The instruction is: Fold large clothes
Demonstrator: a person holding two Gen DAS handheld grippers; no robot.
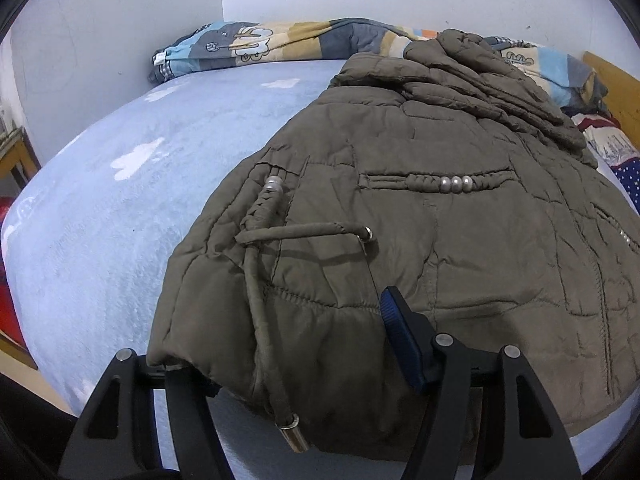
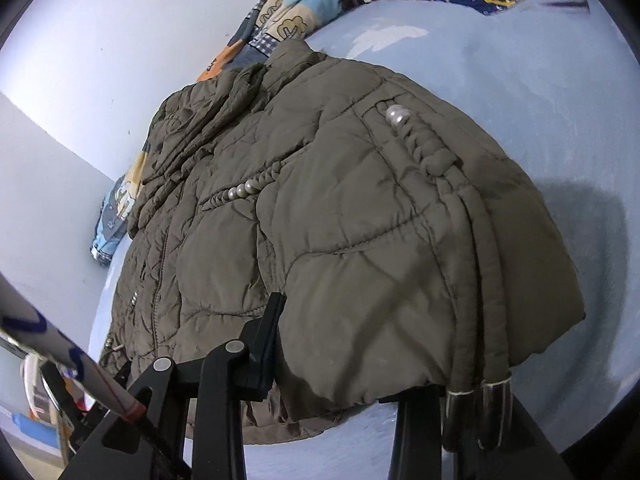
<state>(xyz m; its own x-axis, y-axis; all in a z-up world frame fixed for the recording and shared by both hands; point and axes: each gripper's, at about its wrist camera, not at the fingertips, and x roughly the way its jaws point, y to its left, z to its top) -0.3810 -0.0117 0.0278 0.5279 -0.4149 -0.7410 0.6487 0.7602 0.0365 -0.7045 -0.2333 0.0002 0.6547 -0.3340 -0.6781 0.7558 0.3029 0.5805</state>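
Both tools grip my olive quilted jacket [image 1: 460,208] hem on the bed [image 1: 100,220]: left tool [image 1: 304,360] half-wide, right tool [image 2: 352,344] narrower.

1 jacket [image 1: 440,208], 2 claws [image 1: 304,344]

Pale blue blanket [image 1: 120,208] covers bed; patchwork quilt [image 1: 248,46] bunched by white wall [image 1: 120,12] (corner).
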